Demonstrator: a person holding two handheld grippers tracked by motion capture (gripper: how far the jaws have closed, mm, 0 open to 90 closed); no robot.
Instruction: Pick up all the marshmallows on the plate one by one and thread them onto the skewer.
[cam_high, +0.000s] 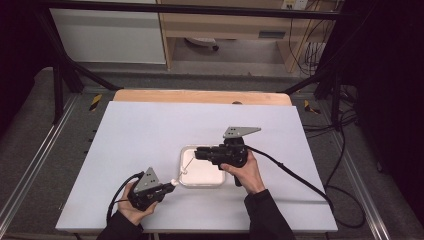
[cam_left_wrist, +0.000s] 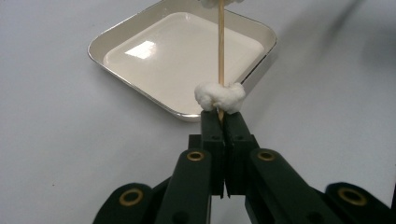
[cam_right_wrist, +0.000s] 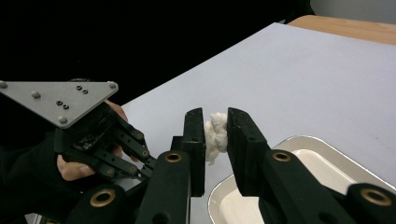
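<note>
Now the left gripper (cam_left_wrist: 219, 122) pinches the thin wooden skewer (cam_left_wrist: 221, 46) steady — the right gripper (cam_right_wrist: 215, 133), clamped on a white fluffy lump (cam_right_wrist: 215, 132), should slide it off straight over the shallow white tray (cam_left_wrist: 116, 32).

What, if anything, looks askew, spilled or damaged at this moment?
Nothing stands out. The left gripper clamps a wooden skewer with a white lump on it, the right gripper pinches a second lump, and the tray sits flat and unspilled.

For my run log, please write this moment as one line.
left gripper: shut on skewer | right gripper: shut on far marshmallow | near marshmallow: on skewer | tray: below skewer
</note>
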